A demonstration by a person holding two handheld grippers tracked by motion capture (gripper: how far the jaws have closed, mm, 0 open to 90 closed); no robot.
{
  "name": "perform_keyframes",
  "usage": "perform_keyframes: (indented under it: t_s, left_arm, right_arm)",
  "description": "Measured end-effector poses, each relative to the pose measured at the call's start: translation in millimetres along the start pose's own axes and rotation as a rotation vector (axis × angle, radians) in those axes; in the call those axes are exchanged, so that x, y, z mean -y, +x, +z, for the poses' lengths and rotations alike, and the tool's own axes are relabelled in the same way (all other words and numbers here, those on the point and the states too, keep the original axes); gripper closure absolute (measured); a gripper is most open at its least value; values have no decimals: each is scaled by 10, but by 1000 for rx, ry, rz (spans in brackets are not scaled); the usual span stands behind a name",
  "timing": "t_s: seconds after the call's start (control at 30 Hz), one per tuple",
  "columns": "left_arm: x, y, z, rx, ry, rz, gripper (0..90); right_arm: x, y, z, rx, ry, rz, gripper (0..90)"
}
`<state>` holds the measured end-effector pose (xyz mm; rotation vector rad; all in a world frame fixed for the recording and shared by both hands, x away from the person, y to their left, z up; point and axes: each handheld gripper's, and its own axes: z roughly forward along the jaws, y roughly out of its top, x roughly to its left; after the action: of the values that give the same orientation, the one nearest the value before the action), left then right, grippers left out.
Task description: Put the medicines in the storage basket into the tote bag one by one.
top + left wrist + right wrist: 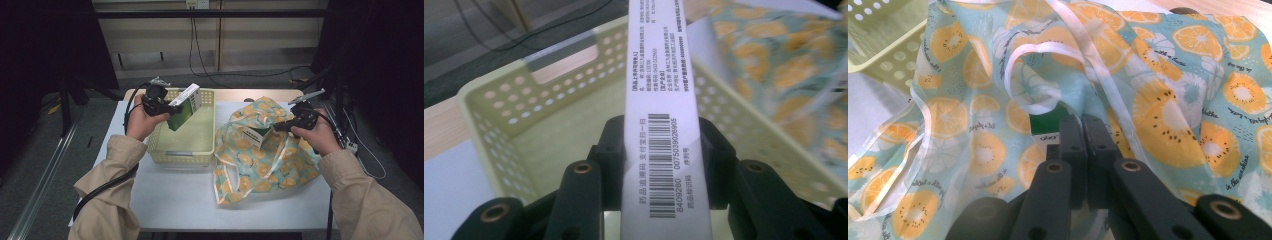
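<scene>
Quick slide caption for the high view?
Left gripper holds a box over the basket; right gripper pinches the bag.

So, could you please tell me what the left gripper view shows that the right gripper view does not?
Left gripper view alone: the left gripper shut on a white box, with the barcode and small print on its narrow side, held over the inside of the yellow-green basket.

Right gripper view alone: the right gripper with its jaws together at the bag's fabric, a green and white box peeking out just behind them, and the bag's white handle loop.

Both: the perforated basket and the orange-slice print bag.
</scene>
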<state>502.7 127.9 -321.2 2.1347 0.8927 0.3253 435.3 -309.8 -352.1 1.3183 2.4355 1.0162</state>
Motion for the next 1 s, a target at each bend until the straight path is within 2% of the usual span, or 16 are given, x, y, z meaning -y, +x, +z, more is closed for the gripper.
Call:
perform_keyframes:
  t_s: [0.1, 0.17, 0.37, 0.47, 0.7, 0.77, 1.0]
  left_arm:
    - [-19, -141, -124, 50, -19, 34, 628]
    - [-25, -245, -183, 65, -24, 63, 627]
    - [-56, -574, -252, 150, -35, 126, 627]
    - [-55, -726, -222, 205, -38, 144, 627]
    - [-35, -1104, -70, 275, -9, 224, 627]
    - [-29, -1176, -25, 297, -11, 230, 627]
    - [-1, -1366, 112, 335, 1, 266, 627]
  right_arm:
    - [-2, 8, 4, 5, 1, -3, 891]
    - [-3, 20, 5, 3, 3, -4, 891]
    - [-13, 48, -4, 10, 1, -6, 891]
    - [-12, 63, -8, 14, -1, -9, 891]
    - [-22, 99, -11, 8, -7, -14, 891]
    - [-23, 99, -17, 9, -9, -17, 891]
    - [-17, 81, -69, 11, -21, -13, 891]
